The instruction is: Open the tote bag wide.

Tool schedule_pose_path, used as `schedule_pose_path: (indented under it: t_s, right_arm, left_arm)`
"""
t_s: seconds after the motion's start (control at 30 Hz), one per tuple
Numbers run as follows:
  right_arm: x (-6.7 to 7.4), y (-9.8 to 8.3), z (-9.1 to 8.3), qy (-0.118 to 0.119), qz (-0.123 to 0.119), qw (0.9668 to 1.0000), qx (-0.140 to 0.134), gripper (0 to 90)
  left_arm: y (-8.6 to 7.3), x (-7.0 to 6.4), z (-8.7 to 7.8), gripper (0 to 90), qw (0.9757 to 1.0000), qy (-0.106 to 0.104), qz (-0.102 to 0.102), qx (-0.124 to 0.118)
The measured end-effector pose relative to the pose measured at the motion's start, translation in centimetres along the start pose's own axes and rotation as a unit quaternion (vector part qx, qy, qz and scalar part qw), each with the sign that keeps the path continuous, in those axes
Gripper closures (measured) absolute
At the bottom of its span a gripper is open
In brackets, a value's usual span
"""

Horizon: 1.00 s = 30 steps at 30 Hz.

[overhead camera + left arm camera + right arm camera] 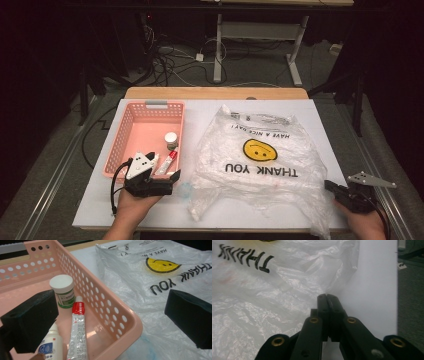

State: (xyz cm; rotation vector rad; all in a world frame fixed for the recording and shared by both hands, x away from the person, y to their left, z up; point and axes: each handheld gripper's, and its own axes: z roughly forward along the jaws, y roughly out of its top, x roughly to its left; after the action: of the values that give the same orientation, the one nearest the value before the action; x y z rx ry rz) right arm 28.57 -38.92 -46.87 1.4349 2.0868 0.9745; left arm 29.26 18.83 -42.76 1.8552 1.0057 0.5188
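A white tabletop (310, 112) carries a pink basket (131, 131) and a crumpled plastic bag (260, 165). The left gripper (172, 180) hovers with jaws spread wide at the basket's near corner, the bag just to its right. The right gripper (327, 297) is clenched at the bag's edge; whether it pinches the film I cannot tell.

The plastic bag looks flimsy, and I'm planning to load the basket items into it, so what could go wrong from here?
1. The right tongs are shut at the plastic bag's edge; whether film is pinched is unclear, so a pull might slip or tear it.
2. The left tongs stand open astride the pink basket's rim, and could knock it.
3. The tube, jar and white bottle lie close together, so one grab may nudge the others.
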Motion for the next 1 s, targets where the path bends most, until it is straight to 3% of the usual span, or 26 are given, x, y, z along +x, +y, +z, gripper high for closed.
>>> schedule_pose_path:
  t_s: [0.1, 0.23, 0.33, 0.4, 0.47, 0.63, 0.73, 0.87, 0.97, 1.0]
  right_arm:
    - [1.4, -0.1, -0.9, 0.01, -0.015, 0.9998, -0.006, 90.0]
    - [3.0, -0.7, -2.1, 0.023, -0.025, 0.9993, -0.016, 90.0]
    - [4.1, -1.6, -2.3, 0.043, -0.029, 0.9986, -0.007, 90.0]
    - [4.5, -2.1, -2.2, 0.052, -0.032, 0.9981, 0.005, 86.4]
    - [4.3, -2.0, -2.5, 0.054, -0.027, 0.9982, -0.006, 78.4]
    - [3.7, -0.7, -3.8, 0.057, -0.008, 0.9957, -0.072, 65.2]
    - [3.3, 1.2, -3.8, 0.041, -0.019, 0.9943, -0.097, 61.7]
    - [1.5, 4.1, -1.7, 0.026, -0.017, 0.9945, -0.1, 60.7]
    - [0.5, 5.3, -0.1, 0.015, -0.017, 0.9955, -0.092, 61.9]
    - [-0.5, 6.3, 1.7, 0.011, -0.018, 0.9963, -0.084, 61.7]
  left_arm:
    - [0.1, 0.1, -0.3, 0.0, 0.9998, 0.003, 0.006, 0.017]
    - [0.0, 0.3, -0.4, 0.0, 0.9998, -0.01, -0.007, 0.018]
    - [-0.2, 0.3, -0.4, 0.0, 0.9999, -0.006, 0.003, 0.012]
    - [-0.2, 0.2, -0.4, 0.0, 0.9999, -0.006, -0.002, 0.011]
    - [-0.1, 0.2, -0.4, 0.0, 0.9998, -0.005, -0.005, 0.016]
    - [0.0, 0.4, -0.6, 0.0, 0.9997, -0.017, -0.009, 0.018]
    - [0.0, 0.4, -0.7, 0.0, 0.9998, -0.016, -0.01, 0.005]
    - [-0.1, 0.5, -0.2, 0.0, 0.9994, -0.029, -0.015, 0.013]
    - [-0.3, 0.3, 0.0, 0.0, 0.9996, -0.024, 0.007, 0.015]
    - [-0.3, 0.2, -0.1, 0.0, 0.9996, -0.021, 0.01, 0.013]
